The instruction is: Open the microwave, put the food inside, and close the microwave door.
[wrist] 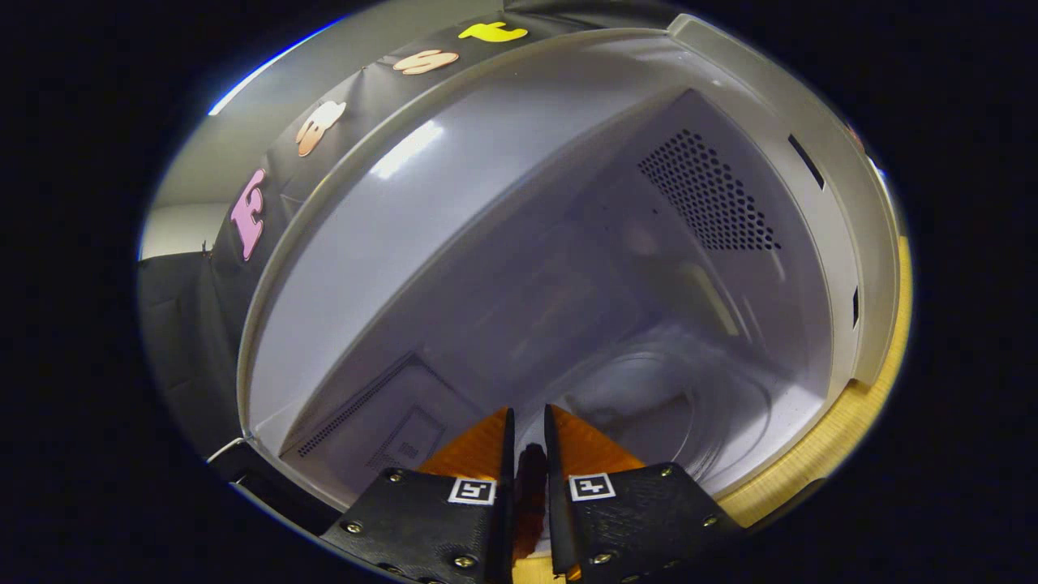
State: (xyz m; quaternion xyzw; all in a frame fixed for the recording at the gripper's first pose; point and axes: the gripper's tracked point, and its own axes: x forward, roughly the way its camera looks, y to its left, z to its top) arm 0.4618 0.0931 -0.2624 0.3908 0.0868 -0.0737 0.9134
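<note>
The microwave (843,203) stands open, and I look at a tilt into its pale cavity. Its round glass turntable (689,397) lies on the cavity floor just beyond my fingers. My gripper (527,415) is at the cavity mouth with the tips reaching inside. The fingers are drawn close together, and a thin dark reddish-brown piece of food (529,478) is pinched between them. Most of the food is hidden by the fingers. The door is out of sight.
A patch of vent holes (705,195) marks one inner wall, and a slotted panel (381,422) marks the opposite wall near my fingers. The microwave rests on a wooden tabletop (819,454). Black booth cloth (186,324) hangs beside it.
</note>
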